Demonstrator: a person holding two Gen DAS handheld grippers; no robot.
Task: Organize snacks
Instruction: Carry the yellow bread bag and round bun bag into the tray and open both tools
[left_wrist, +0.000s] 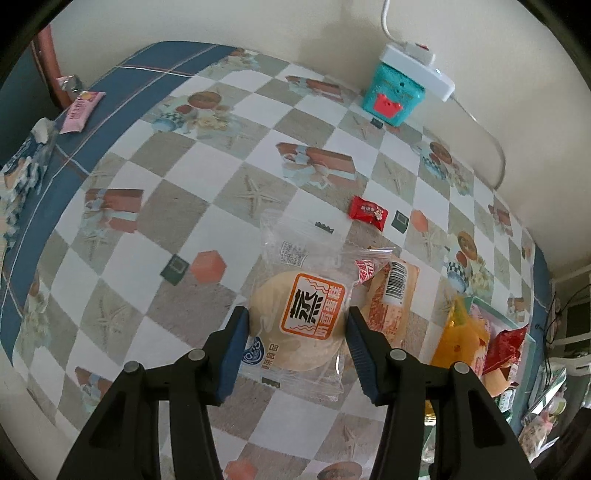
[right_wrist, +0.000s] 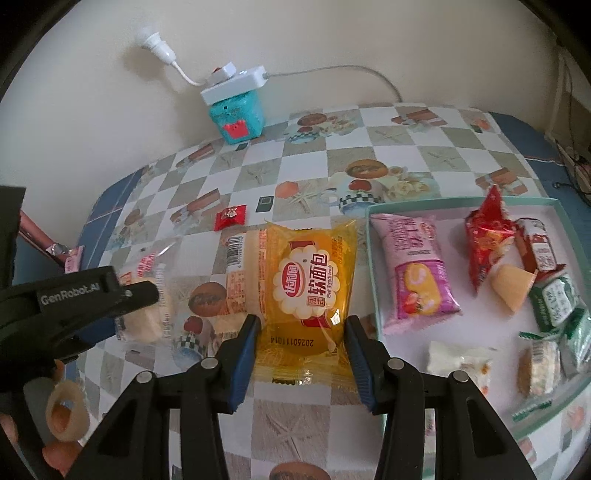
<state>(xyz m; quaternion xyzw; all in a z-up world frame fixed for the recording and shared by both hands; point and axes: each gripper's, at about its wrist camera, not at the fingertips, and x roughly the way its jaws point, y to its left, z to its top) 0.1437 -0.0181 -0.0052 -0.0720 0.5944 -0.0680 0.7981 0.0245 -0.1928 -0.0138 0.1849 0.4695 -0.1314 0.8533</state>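
The left gripper (left_wrist: 295, 325) clamps a clear-wrapped round pale cake (left_wrist: 301, 325) with an orange-bordered label. The right gripper (right_wrist: 301, 334) grips a yellow soft-bread packet (right_wrist: 308, 291) — dated 2026011014 — beside the teal tray (right_wrist: 373, 236), over the checkered starfish-print tablecloth (left_wrist: 147, 236).

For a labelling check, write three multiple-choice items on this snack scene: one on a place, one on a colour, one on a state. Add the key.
1. Where is the red candy?
A in a bowl; B on the tablecloth; C on the floor.
2. What colour is the packet between the right tool's fingers?
A green; B yellow; C blue.
3. What is the left tool doing?
A hanging empty; B gripping a spoon; C closed on a clear-wrapped round cake.
Key: B, it lies alone on the checked cloth; B, its wrapper is yellow-orange; C, both pads press the cake's sides.
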